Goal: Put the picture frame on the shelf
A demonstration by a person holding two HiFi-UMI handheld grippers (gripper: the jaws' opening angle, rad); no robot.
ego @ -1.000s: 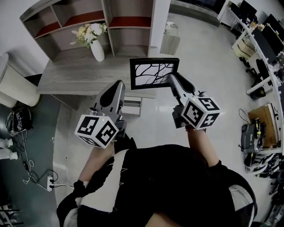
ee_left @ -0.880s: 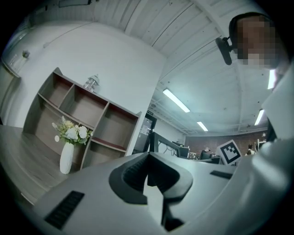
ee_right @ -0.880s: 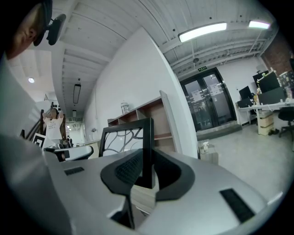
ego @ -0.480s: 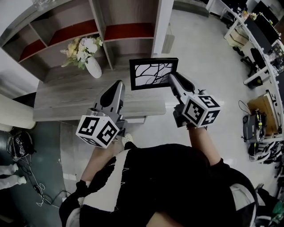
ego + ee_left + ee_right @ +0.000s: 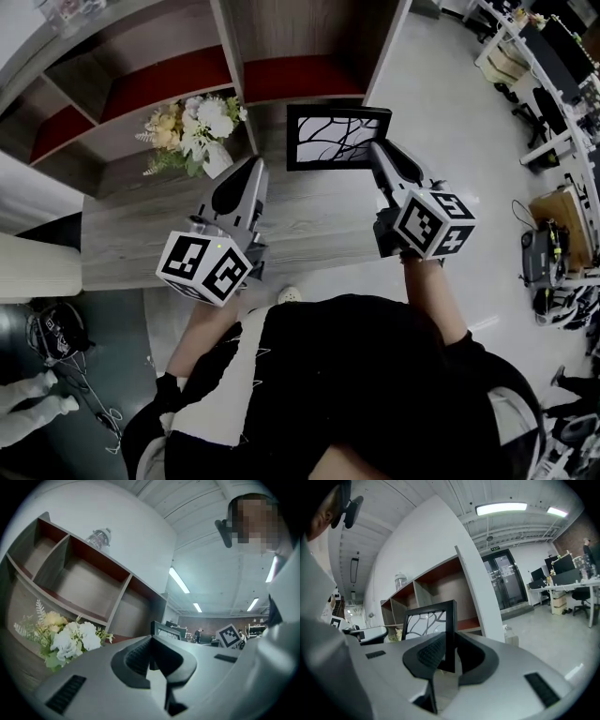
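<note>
The picture frame [image 5: 337, 137] is black with a white branch picture and stands upright in the air over the grey wooden table [image 5: 141, 239]. My right gripper [image 5: 379, 156] is shut on its right edge; in the right gripper view the frame [image 5: 427, 621] rises between the pads. My left gripper [image 5: 249, 176] hovers level to the left of the frame, shut and holding nothing. The shelf [image 5: 291, 77], grey wood with red compartment floors, stands just beyond the table. In the left gripper view its open compartments [image 5: 89, 585] fill the left side.
A white vase of pale flowers [image 5: 199, 133] stands on the table in front of my left gripper. A clear bottle [image 5: 99, 537] sits on top of the shelf. Office desks and chairs [image 5: 539, 56] line the right. Cables [image 5: 56, 333] lie on the floor at left.
Both grippers and the frame have moved forward toward the shelf and are over the table. The shelf and vase look nearer. The grip on the frame is the same.
</note>
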